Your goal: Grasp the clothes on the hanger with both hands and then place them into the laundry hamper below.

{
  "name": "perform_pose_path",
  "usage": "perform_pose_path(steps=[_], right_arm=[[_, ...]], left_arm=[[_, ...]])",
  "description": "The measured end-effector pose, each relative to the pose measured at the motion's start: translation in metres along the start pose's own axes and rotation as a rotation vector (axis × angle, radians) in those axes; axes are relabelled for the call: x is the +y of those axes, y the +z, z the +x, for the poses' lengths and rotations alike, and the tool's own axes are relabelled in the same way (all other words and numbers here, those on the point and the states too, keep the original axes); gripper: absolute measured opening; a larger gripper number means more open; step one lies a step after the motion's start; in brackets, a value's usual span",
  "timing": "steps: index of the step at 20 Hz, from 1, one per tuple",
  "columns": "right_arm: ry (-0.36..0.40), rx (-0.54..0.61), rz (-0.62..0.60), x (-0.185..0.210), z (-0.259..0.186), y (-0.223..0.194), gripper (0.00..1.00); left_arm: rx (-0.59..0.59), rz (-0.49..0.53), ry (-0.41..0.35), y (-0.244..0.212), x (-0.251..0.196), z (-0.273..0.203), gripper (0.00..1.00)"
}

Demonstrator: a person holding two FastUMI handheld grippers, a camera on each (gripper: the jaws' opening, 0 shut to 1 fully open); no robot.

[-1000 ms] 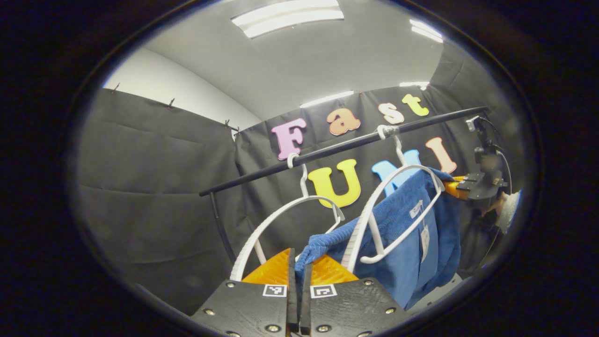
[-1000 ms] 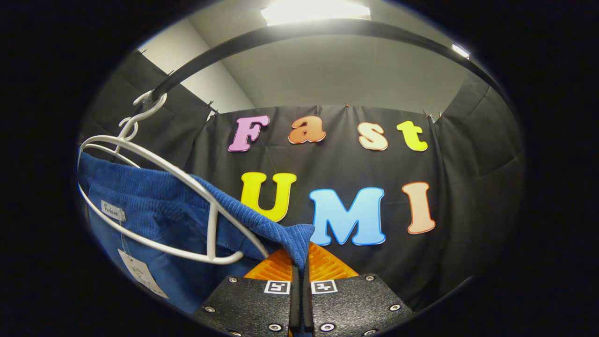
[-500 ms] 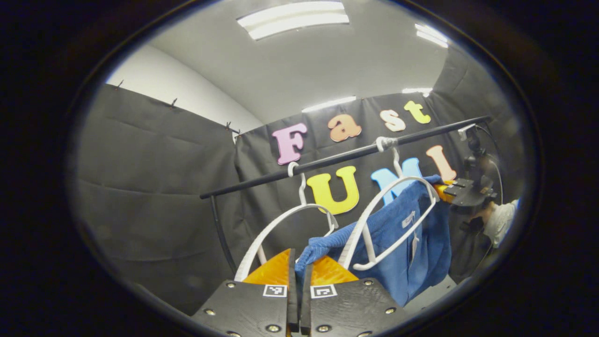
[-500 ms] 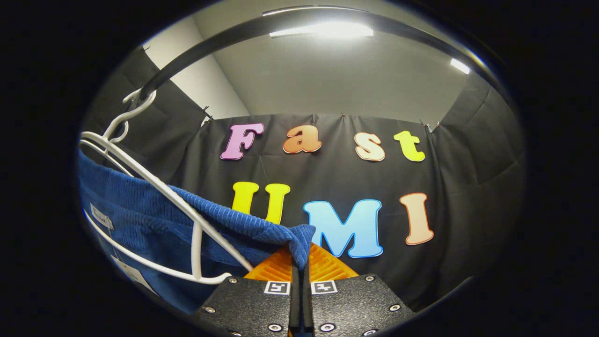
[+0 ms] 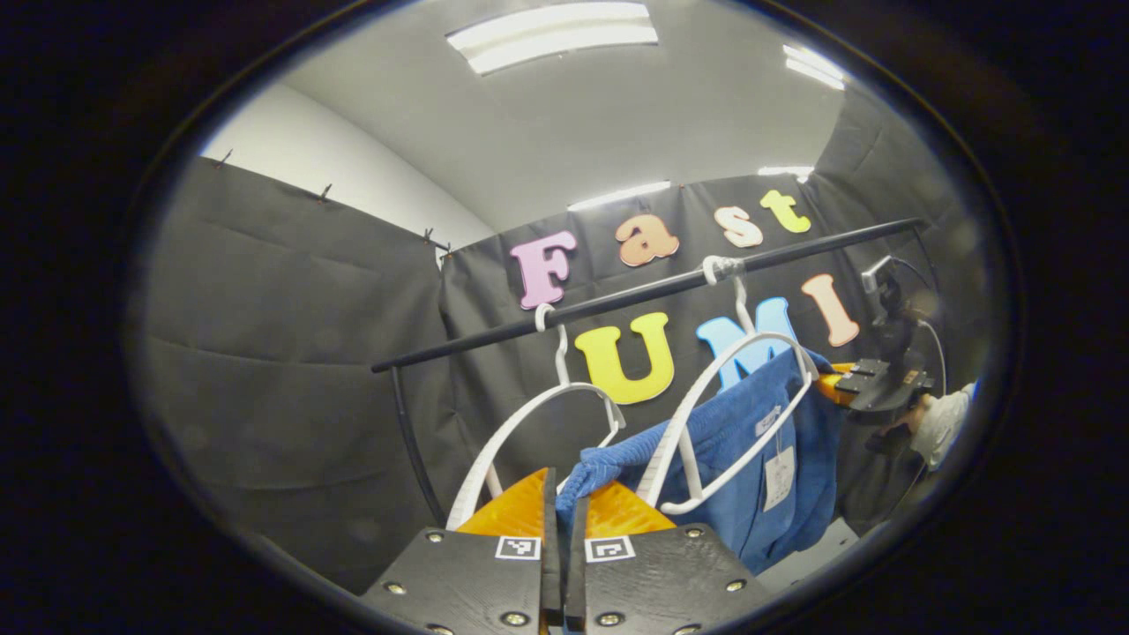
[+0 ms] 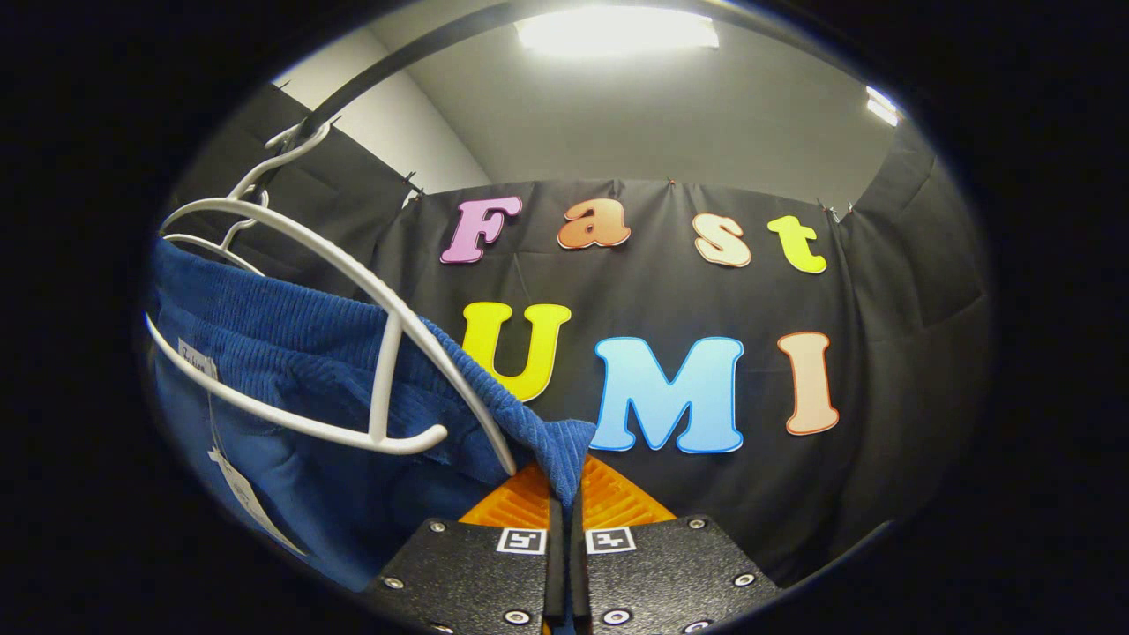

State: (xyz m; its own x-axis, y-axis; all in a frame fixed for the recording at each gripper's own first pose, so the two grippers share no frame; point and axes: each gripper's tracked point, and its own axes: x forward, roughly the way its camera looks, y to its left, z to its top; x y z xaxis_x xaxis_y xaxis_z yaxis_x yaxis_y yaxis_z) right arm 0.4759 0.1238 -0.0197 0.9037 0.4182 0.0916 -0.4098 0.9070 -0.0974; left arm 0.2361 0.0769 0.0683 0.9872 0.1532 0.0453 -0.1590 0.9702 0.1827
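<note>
A blue ribbed garment [image 5: 750,459] with paper tags hangs over a white hanger [image 5: 706,397] on the black rail [image 5: 635,295]. My left gripper [image 5: 564,520] is shut on one corner of the cloth at the bottom of the left gripper view. In the right gripper view, my right gripper [image 6: 564,511] is shut on the other corner of the garment [image 6: 291,353], which drapes off the white hanger [image 6: 353,282] to the left. The right gripper [image 5: 851,385] also appears far right in the left gripper view, held by a hand [image 5: 935,419].
A second, bare white hanger [image 5: 529,423] hangs on the rail left of the loaded one. The rail's black upright [image 5: 414,450] stands at the left. The rail [image 6: 370,79] arches overhead in the right gripper view. Black cloth walls surround the booth.
Both grippers keep their hold on the garment's corners. The right gripper has dropped slightly in the left gripper view, and the hanger has swung and sits a little differently on the rail.
</note>
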Motion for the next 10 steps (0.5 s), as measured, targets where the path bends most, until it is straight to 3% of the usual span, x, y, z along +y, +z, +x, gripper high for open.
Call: perform_pose_path(steps=[5, 10], right_arm=[[0.073, 0.065, 0.040, 0.019, -0.004, -0.018, 0.02], [-0.002, -0.020, 0.026, 0.003, 0.003, 0.012, 0.02]], left_arm=[[-0.023, 0.017, 0.009, 0.013, 0.004, -0.007, 0.04], [-0.025, 0.010, 0.008, 0.022, 0.001, -0.011, 0.02]])
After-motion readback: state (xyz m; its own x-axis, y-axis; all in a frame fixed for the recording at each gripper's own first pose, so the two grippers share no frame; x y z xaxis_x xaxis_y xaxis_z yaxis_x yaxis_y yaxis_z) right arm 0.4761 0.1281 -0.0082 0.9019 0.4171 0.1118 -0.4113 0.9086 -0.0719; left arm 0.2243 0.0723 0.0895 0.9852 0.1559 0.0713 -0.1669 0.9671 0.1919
